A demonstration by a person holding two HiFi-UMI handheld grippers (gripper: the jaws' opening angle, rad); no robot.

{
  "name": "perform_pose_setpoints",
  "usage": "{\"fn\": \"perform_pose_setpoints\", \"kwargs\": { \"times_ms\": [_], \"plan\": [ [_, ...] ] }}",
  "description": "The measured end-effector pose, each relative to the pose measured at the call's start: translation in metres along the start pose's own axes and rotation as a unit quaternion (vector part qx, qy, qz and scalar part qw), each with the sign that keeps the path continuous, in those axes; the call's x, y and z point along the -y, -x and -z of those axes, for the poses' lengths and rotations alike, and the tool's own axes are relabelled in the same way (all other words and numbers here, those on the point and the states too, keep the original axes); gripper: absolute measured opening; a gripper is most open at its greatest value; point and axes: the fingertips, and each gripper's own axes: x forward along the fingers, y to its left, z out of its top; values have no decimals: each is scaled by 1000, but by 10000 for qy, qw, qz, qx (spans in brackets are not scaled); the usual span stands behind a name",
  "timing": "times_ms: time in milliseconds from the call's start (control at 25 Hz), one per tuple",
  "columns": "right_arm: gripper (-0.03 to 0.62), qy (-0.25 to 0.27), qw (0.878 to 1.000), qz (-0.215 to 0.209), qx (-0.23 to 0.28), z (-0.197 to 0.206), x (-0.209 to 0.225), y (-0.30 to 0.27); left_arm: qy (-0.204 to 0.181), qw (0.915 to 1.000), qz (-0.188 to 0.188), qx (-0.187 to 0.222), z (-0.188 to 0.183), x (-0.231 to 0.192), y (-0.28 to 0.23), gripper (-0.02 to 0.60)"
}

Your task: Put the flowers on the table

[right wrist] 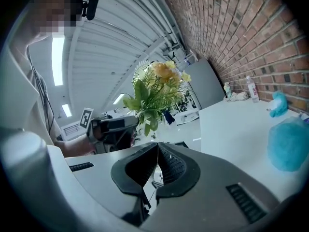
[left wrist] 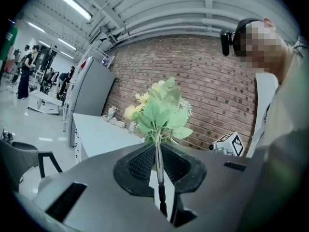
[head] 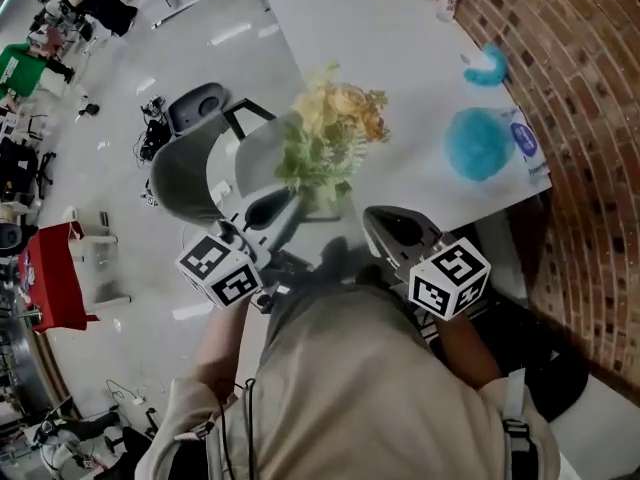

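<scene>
One bunch: flowers [left wrist: 161,108], upright, by the counter's [head: 400,68] near edge.
Left tongs [left wrist: 157,149]: I see them clamped on the stems.
Right tongs [right wrist: 157,149]: together, empty.

right gripper [right wrist: 157,148]: jaws pressed together, nothing between them | flowers [right wrist: 155,88]: yellow-and-green bunch, upright beyond the tips, stems running down to the left gripper [right wrist: 126,127] | white table [right wrist: 231,129]: at right, bearing a blue fluffy ball [right wrist: 289,146] and a bottle [right wrist: 249,89] | brick wall [right wrist: 251,33]: behind the table
</scene>
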Motion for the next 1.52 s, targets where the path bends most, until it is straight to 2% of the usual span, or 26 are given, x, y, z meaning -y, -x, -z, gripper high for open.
{"fn": "perform_pose_setpoints", "kwargs": {
  "times_ms": [200,400,600,840,1160,1520],
  "plan": [
    [23,-10,9998,175,26,0,11,13,-203,9997,-120,100,-18,-16,-8,37],
    [23,67,9993,358,-84,3,19,11,-186,9996,-113,206,-28,-30,-12,37],
    [23,251,9984,508,-85,-5,30,-3,-148,9998,73,98,-21,-44,-30,37],
    [23,112,9974,641,-316,-5,45,-22,44,9997,246,19,-17,-69,-51,37],
    [23,0,9947,813,-626,-2,65,-60,329,9988,345,-131,-16,-123,-76,37],
    [23,-123,9912,1065,-781,-6,80,-88,257,9977,501,-385,-22,-169,-111,37]
  ]
}}
